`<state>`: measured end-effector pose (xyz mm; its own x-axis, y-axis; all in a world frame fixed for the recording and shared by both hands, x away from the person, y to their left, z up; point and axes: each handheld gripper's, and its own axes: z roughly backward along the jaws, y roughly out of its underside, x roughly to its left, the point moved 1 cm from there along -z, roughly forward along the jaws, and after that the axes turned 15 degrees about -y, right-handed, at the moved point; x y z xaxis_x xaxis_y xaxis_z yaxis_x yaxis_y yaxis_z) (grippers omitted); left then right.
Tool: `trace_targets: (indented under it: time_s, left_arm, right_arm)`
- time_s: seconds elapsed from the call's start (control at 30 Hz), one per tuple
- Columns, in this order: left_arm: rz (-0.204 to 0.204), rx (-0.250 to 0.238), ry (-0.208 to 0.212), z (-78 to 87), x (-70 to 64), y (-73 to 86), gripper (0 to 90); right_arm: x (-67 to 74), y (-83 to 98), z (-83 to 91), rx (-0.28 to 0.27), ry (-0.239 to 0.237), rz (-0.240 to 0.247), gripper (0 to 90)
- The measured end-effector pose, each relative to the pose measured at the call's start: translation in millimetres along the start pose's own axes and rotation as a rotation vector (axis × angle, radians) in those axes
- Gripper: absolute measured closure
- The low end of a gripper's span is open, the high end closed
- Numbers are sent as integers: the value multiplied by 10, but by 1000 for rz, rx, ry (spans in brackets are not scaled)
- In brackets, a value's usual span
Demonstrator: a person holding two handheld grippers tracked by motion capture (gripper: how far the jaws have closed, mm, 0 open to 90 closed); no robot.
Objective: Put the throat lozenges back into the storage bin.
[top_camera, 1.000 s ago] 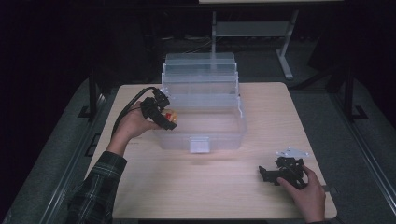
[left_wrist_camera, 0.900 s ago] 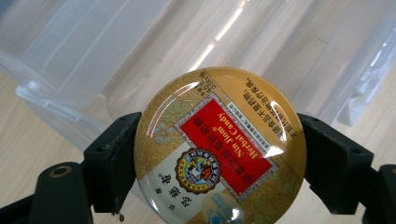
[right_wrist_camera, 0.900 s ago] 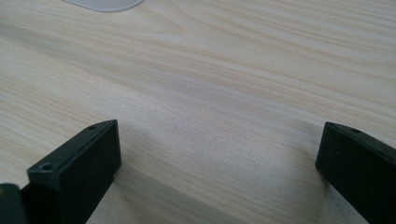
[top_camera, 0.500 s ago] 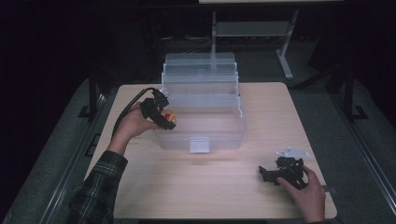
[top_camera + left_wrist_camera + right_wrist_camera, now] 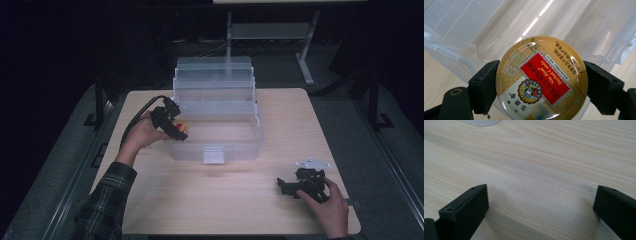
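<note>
Round candy tin (image 5: 541, 78): gold rim, red label panel printed "Nin Jiom Herbal Candy", glossy lid facing the left gripper view's camera, text upside down there. It is clamped edge to edge between the jaws of the left hand-held gripper (image 5: 176, 129), held above the left end of the open clear plastic box (image 5: 217, 122).

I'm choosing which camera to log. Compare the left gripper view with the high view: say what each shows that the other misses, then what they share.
Left gripper view alone: the round candy tin up close, its red label reading "Nin Jiom Herbal Candy", clamped at its edge between the left claw's two black jaws.

High view alone: the whole wooden table, the person's plaid sleeve, and the right claw low over the table's near right part.

Shared: the clear plastic box, the tin held at its left wall, and the table's wood.
</note>
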<state>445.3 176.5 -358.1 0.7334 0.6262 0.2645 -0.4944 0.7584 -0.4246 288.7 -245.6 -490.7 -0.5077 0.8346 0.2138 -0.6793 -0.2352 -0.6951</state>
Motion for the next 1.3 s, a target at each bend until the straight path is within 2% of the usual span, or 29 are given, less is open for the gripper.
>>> trace_targets:
  time_s: [0.23, 0.6, 0.87, 0.93, 1.3]
  left_arm:
    - [4, 3, 9, -14, -11, 3, 189]
    - [15, -22, 4, 50, 9, 25, 188]
    - [29, -57, -6, 220, 19, 114, 180]
    - [38, -77, 6, 276, 17, 153, 175]
    - [72, -106, -17, 407, 14, 348, 125]
  right_arm:
    - [0, 0, 0, 0, 0, 0, 0]
    - [-1, -1, 0, 0, 0, 0, 0]
    - [-1, 0, 0, 0, 0, 0, 0]
    - [-1, 0, 0, 0, 0, 0, 0]
    - [-1, 0, 0, 0, 0, 0, 0]
